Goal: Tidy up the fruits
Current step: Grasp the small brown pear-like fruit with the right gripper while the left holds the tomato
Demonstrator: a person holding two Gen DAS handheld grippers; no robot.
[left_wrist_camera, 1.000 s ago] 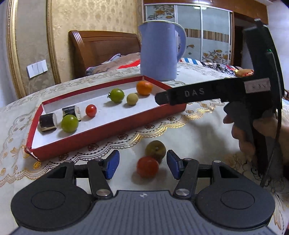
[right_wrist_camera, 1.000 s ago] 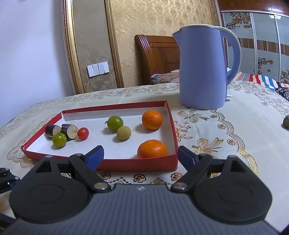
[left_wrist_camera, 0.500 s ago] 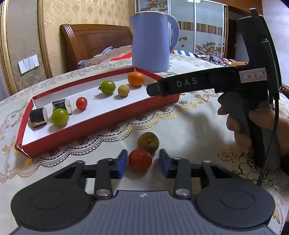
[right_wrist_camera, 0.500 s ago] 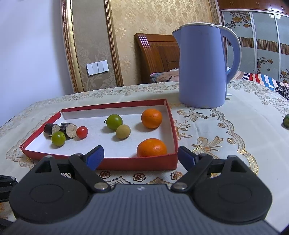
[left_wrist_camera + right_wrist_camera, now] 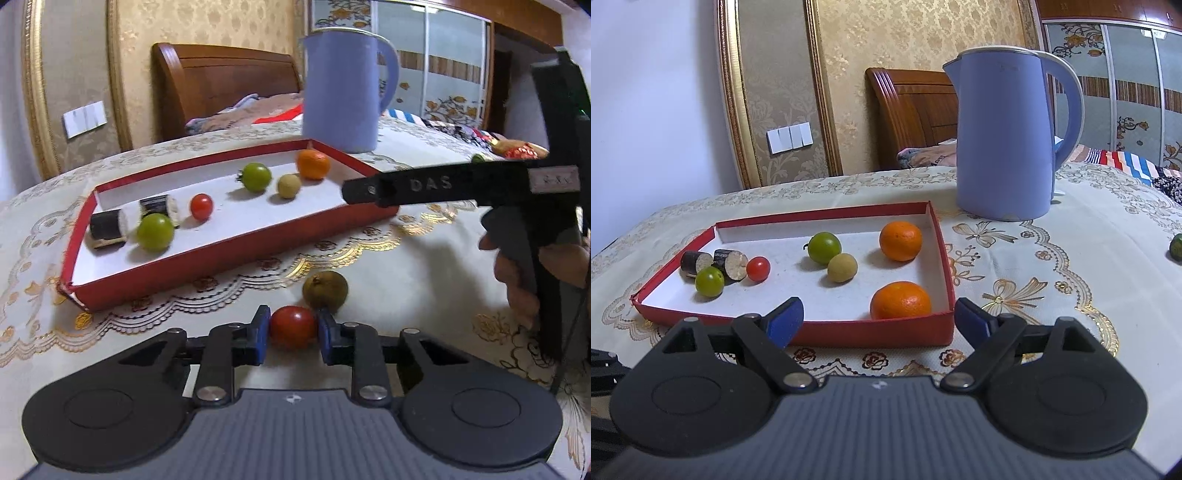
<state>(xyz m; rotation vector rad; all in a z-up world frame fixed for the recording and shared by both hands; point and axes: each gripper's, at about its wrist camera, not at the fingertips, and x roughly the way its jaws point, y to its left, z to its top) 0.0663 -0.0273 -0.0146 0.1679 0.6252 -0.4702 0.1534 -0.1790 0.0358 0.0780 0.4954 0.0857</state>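
Note:
My left gripper [image 5: 291, 334] is shut on a red tomato [image 5: 293, 325], which rests on the tablecloth with both blue pads pressed on its sides. An olive-brown fruit [image 5: 325, 291] lies just behind the tomato, touching it. Further back stands the red tray [image 5: 229, 258] with a white floor. It holds two oranges [image 5: 900, 240] [image 5: 900, 300], a green tomato [image 5: 823, 247], a tan fruit [image 5: 842, 267], a small red tomato [image 5: 758, 268], a green fruit [image 5: 709, 281] and two dark cut cylinders [image 5: 696, 263]. My right gripper [image 5: 879, 317] stands open and holds nothing, just before the tray's near wall.
A tall lilac kettle [image 5: 1008, 140] stands behind the tray's right corner. A green fruit [image 5: 1176, 246] lies on the cloth at the far right. A hand [image 5: 517, 273] holds the right gripper, whose finger [image 5: 443, 184] reaches over the tray's right end. A bed lies beyond the table.
The left gripper's jaws have come together around the red tomato and now press on it. The right gripper has stayed still and open.

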